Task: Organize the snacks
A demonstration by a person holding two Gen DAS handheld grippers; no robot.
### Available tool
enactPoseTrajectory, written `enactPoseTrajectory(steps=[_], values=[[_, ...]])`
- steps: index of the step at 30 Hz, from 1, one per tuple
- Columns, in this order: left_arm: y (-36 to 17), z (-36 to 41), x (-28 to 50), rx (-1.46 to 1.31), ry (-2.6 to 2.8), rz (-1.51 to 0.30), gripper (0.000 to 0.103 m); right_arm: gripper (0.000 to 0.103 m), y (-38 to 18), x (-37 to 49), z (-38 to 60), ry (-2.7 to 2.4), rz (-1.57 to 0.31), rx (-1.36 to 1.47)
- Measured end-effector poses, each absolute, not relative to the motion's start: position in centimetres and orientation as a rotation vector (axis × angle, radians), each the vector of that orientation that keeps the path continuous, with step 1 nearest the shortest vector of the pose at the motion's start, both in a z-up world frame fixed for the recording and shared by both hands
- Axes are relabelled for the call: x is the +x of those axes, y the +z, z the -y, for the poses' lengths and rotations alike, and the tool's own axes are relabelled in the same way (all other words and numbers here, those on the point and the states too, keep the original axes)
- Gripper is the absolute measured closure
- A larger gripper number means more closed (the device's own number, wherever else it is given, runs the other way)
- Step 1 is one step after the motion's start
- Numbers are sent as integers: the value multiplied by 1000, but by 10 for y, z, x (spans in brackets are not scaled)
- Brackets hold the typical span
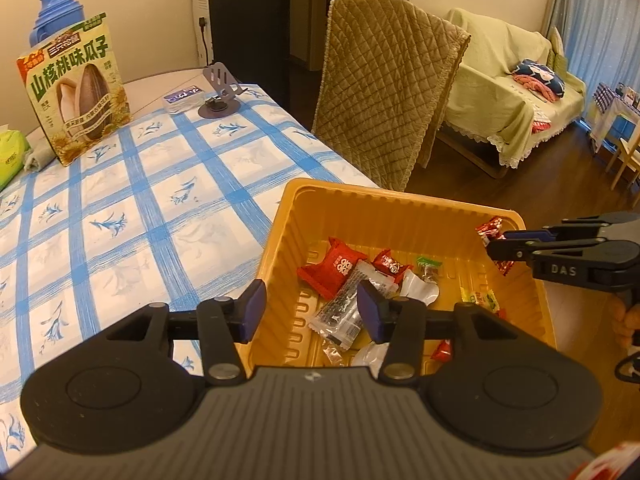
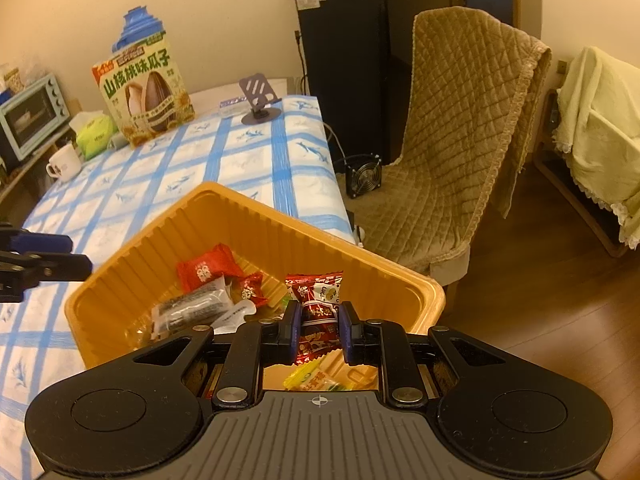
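An orange plastic tray (image 1: 384, 204) sits at the table's near right edge and holds several wrapped snacks, among them a red packet (image 1: 332, 270) and a clear-and-black packet (image 1: 344, 312). My left gripper (image 1: 312, 312) is open and empty over the tray's left rim. My right gripper (image 2: 319, 330) is shut on a red snack packet (image 2: 318, 308) and holds it above the tray (image 2: 256, 220); it shows in the left wrist view (image 1: 494, 246) over the tray's right rim. The left gripper shows at the left edge of the right wrist view (image 2: 76, 256).
A blue-checked tablecloth (image 1: 120, 216) covers the table. At the far end stand a sunflower seed box (image 1: 76, 88), a blue thermos (image 1: 52, 12), a phone stand (image 1: 220, 96) and a tissue pack (image 2: 94, 134). A mug (image 2: 64, 166) and a quilted chair (image 2: 460, 140) are nearby.
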State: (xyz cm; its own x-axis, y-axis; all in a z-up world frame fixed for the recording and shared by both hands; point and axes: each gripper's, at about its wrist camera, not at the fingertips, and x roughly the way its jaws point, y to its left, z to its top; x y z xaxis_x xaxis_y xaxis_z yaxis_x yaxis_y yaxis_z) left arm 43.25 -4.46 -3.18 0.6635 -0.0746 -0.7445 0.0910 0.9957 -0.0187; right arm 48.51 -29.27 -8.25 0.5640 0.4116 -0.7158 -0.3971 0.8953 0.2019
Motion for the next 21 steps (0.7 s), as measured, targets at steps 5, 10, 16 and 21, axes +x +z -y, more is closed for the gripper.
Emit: enactPoseTrajectory(steps=[5, 10, 16, 21], values=[[-31, 44, 425, 20, -72, -840, 50, 82, -86, 489, 292, 470, -827, 8], [-28, 43, 416, 13, -56, -837, 45, 72, -85, 485, 296, 472, -836, 21], [-22, 45, 403, 9, -44, -824, 37, 37, -76, 467, 301, 484, -818, 72], [-14, 46, 387, -1, -45, -809, 34, 22, -61, 446, 302, 484, -811, 105]])
